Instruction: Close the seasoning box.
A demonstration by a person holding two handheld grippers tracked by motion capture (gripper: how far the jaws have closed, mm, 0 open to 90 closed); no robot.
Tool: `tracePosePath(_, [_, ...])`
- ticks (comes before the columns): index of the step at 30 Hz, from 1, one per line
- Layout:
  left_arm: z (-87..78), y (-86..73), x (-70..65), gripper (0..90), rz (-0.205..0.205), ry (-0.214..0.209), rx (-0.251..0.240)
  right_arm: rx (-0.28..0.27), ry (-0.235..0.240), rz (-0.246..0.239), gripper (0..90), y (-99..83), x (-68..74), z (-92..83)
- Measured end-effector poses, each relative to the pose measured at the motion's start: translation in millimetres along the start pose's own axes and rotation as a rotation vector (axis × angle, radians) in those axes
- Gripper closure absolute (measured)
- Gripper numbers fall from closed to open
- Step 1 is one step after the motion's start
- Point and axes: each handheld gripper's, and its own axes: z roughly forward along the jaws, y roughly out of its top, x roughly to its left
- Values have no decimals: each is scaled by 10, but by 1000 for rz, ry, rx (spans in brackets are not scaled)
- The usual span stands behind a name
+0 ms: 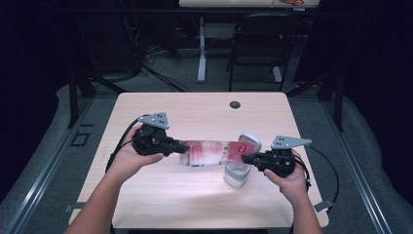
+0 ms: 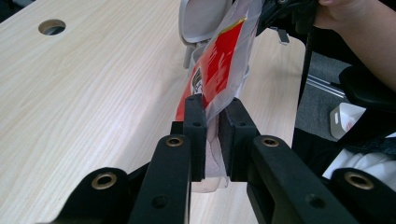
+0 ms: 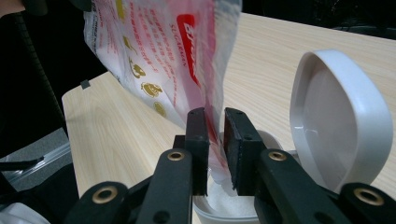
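Bag (image 1: 207, 153) of white granules hangs stretched between the two grippers above the table (image 1: 146, 195), its red-printed end tipped over the open white container (image 1: 237, 174) with the hinged lid (image 1: 250, 142) standing up.

Left gripper (image 1: 181, 146) — jaws nearly closed, pinching the bag's sealed end between the pads (image 2: 195, 135). Right gripper (image 1: 247, 158) — jaws narrow, the film of the bag's mouth running between them; whether the pads press it firmly I cannot tell.

Risks, as I judge them: if the right grip slackens, the mouth could flop sideways and spill granules onto the table. Raising the left end too steeply may dump the contents faster than the container takes them. A nudge against the raised lid might tip the container.

Views: right gripper view shows white granules (image 3: 229, 203) already in the container bowl (image 3: 205, 214) — high view cannot resolve this. Left gripper view shows the red label (image 2: 217, 65) and the lid behind it.
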Motion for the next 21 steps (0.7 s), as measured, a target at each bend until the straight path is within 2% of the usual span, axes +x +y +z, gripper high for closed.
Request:
tracePosePath(14, [20,-137,44,803,-16,-14,-7,-8,5,-9,812,-9,9,21])
tracePosePath(21, [43,-244,87,797,-34,-4,-2,-24,7,-17,826,3,26,26])
